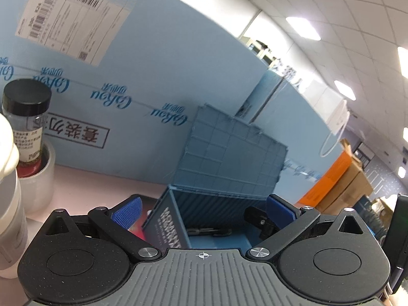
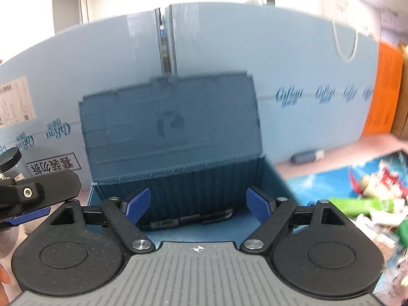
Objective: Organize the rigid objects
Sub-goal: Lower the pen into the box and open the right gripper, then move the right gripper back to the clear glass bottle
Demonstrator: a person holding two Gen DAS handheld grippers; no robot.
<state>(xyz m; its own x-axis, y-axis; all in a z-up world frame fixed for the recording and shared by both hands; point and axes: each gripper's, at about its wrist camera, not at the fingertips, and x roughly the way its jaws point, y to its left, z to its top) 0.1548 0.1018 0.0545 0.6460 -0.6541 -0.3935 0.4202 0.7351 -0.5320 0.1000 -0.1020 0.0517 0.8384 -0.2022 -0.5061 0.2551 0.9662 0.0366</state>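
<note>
The right claw (image 2: 197,204) stands wide open with nothing between its blue pads (image 2: 256,205); it hangs just above the open box (image 2: 178,178). On the box floor, below and beyond the pads, lies a dark, slim tool (image 2: 191,220), apart from both pads. The left claw (image 1: 202,211) is also spread wide and holds nothing, its pads (image 1: 127,211) over the box's near left corner; the same tool (image 1: 210,230) shows inside. The box lid (image 2: 169,127) stands raised against a pale blue carton (image 2: 293,63) behind. To the left on the pink desk (image 1: 102,178) a black-capped jar (image 1: 25,125) sits in a tape roll (image 1: 42,181). At right, blurred, lies colourful clutter (image 2: 369,199).
</note>
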